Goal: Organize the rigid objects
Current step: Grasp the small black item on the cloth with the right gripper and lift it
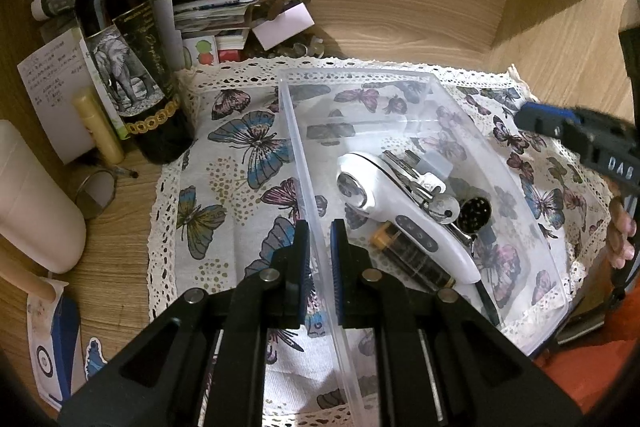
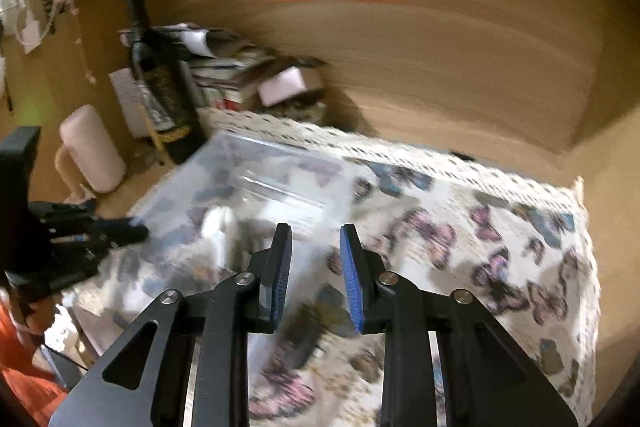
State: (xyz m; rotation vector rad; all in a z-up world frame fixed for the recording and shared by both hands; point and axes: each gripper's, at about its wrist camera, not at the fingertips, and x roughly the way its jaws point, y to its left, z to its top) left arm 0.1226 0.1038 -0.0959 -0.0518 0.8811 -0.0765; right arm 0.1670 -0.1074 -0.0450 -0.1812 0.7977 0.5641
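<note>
Left of the left jaws, on the bare wooden table [image 1: 120, 227], stand a bottle [image 1: 132, 75] and a pale cylinder [image 1: 32, 203], well apart from the work.

Left gripper [image 1: 320, 255]: jaws pressed nearly together, pinching the near left wall of the clear bin [image 1: 304, 155], one pad outside the wall and one inside. The bin rests on a butterfly cloth [image 1: 240, 147], its long axis running away from these jaws.

Just right of and ahead of the left jaws, inside the bin, lie the sorted items: a white handheld device [image 1: 384, 203], a dark battery-like cylinder [image 1: 412, 259] touching it on the near side, keys [image 1: 416, 179] and a small round black piece [image 1: 474, 209] on its far side. The device's long axis runs diagonally, from the far left toward the near right of the bin.

Right gripper [image 2: 316, 267]: jaws slightly spread, nothing between them. Its view is blurred. The bin [image 2: 256, 179] lies ahead and to the left of these jaws; open cloth [image 2: 500, 247] lies ahead and to the right. No loose item is discernible on that cloth.

Assessment: the left hand is occupied steadying the bin, so the free right hand is the one available for any coming pick or push. Its approach to the bin contents would run leftward, across the bin's right wall.
</note>
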